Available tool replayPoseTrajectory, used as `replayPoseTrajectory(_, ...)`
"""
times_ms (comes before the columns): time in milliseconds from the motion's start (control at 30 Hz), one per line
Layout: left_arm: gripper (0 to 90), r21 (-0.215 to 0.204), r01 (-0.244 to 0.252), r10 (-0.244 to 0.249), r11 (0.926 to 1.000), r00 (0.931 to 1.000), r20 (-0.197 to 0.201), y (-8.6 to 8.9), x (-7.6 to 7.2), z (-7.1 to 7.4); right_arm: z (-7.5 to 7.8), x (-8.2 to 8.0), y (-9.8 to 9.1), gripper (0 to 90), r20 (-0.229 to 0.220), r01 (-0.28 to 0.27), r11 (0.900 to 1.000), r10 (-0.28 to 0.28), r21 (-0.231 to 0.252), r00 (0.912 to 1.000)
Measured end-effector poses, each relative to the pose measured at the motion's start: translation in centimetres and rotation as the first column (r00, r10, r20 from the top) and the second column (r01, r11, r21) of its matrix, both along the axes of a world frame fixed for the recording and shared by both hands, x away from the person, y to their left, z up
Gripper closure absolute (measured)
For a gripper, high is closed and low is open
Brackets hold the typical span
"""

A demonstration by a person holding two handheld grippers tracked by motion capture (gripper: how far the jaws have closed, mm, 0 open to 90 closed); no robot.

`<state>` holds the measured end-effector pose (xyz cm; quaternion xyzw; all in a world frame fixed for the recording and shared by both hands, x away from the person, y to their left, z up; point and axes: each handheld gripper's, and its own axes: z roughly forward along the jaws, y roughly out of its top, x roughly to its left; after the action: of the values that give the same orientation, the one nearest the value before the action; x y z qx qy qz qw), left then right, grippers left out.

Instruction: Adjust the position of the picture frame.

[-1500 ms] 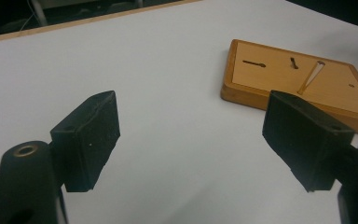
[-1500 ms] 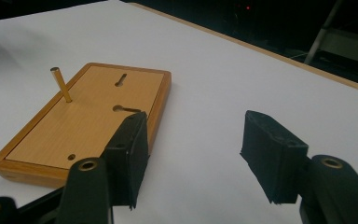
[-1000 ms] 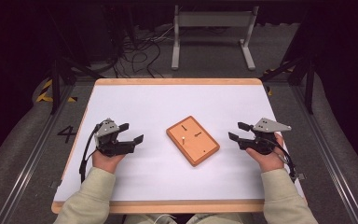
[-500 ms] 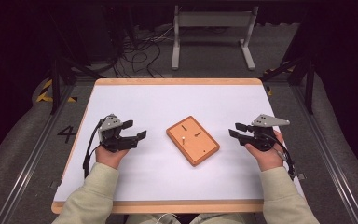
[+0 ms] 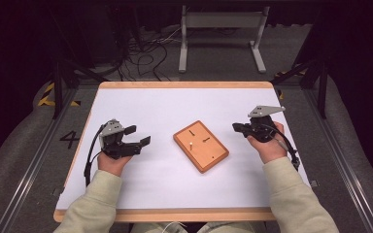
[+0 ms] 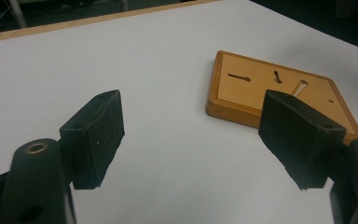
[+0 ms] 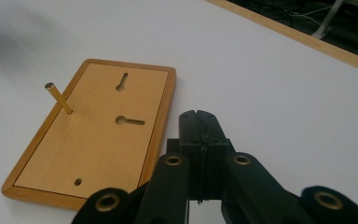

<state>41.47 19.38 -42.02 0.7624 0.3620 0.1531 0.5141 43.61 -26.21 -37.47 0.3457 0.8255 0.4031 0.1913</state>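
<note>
Taking the wooden board (image 5: 201,146) as the landmark: the left claw (image 5: 137,137) sits well to the board's left, held in a hand (image 5: 110,162) over the white bench (image 5: 155,104), its jaws spread wide with nothing between them. In the left gripper view the two black pads (image 6: 98,130) stand far apart, and the board lies beyond the right-hand one.

The board itself rests flat near the middle of the bench, turned at an angle to the bench's edges. A thin brass-coloured pin (image 7: 59,98) stands tilted in it near one long edge; two keyhole-shaped slots (image 7: 129,122) lie beside the pin, and a small round hole (image 7: 78,181) sits near the far short end.

Right of the board, the right claw (image 5: 236,127) points toward it without touching. Its jaws have just been closing and now meet, pressed together on nothing, as the right gripper view shows.
</note>
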Motion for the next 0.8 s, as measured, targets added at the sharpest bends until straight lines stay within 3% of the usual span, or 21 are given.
replayPoseTrajectory(133,22.5,-0.006,-0.012,0.012,0.9999,0.9999,-0.002,0.3,-0.2,0.0,0.2,0.8,0.8,90.0,-0.020,-0.017,0.9997,0.016,-0.019,0.9997)
replayPoseTrajectory(300,22.5,0.018,-0.024,0.024,0.9995,0.9997,0.001,0.8,-0.7,-0.3,0.4,2.1,2.1,90.0,-0.056,-0.045,0.9976,0.042,-0.053,0.9975)
replayPoseTrajectory(567,22.7,0.025,-0.081,0.081,0.9964,0.9966,-0.009,2.3,-1.8,-0.5,0.1,4.6,4.3,90.0,-0.095,-0.033,0.9964,0.025,-0.078,0.9951)
replayPoseTrajectory(800,22.8,0.035,-0.096,0.097,0.9947,0.9951,-0.017,2.9,-2.2,-0.7,-0.4,6.4,6.1,90.0,-0.121,-0.034,0.9939,0.021,-0.105,0.9924)
